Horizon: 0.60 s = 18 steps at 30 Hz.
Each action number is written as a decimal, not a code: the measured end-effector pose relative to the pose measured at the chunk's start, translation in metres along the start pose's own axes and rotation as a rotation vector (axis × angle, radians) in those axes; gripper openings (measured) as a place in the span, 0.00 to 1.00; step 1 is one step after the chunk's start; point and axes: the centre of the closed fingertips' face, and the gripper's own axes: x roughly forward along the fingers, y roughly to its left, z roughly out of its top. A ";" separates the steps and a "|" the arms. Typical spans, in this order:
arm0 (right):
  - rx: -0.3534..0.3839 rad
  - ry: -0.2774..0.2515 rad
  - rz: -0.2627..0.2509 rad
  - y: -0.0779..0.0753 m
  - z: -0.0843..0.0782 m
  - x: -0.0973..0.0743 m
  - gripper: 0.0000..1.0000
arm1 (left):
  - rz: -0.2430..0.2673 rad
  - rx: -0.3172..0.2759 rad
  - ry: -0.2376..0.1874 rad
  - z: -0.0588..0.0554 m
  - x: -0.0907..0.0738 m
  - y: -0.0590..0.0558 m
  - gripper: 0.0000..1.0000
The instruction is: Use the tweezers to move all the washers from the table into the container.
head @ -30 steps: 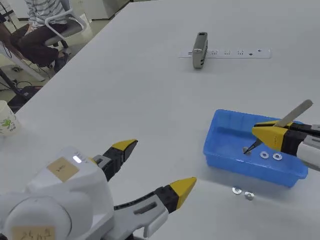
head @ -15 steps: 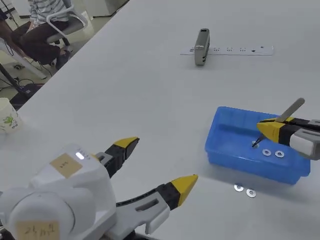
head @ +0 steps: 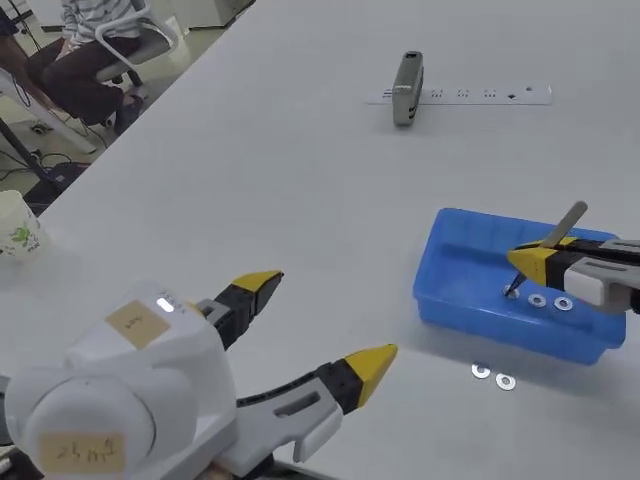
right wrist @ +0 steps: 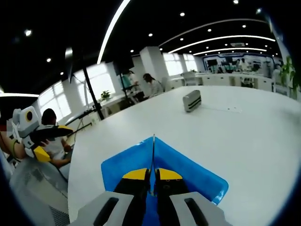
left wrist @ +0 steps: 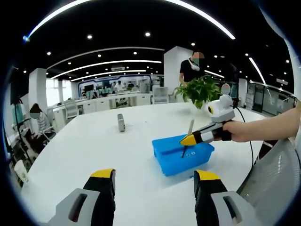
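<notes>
Blue container (head: 462, 272): right hand-held gripper (head: 524, 261) pinches the tweezers (head: 561, 228), tips down inside; left hand-held gripper (head: 323, 320) gapes wide; two washers (head: 481, 371) lie outside its near wall.

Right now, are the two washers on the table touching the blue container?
Apart. The head view shows the washers lying on the table, with a strip of bare white surface between them and the blue container wall.

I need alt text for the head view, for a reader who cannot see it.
The right gripper holds tweezers with their tips down inside a blue container that has washers in it. Two more washers lie on the white table beside it, and the open left gripper is in the foreground.
</notes>
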 end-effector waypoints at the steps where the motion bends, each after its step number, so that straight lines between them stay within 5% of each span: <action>1: -0.006 0.003 -0.001 0.000 -0.001 0.000 0.02 | -0.001 0.000 0.002 0.000 0.000 0.000 0.68; 18: 0.005 -0.008 -0.013 -0.002 -0.002 -0.002 0.04 | -0.005 0.007 0.008 -0.001 0.000 -0.001 0.68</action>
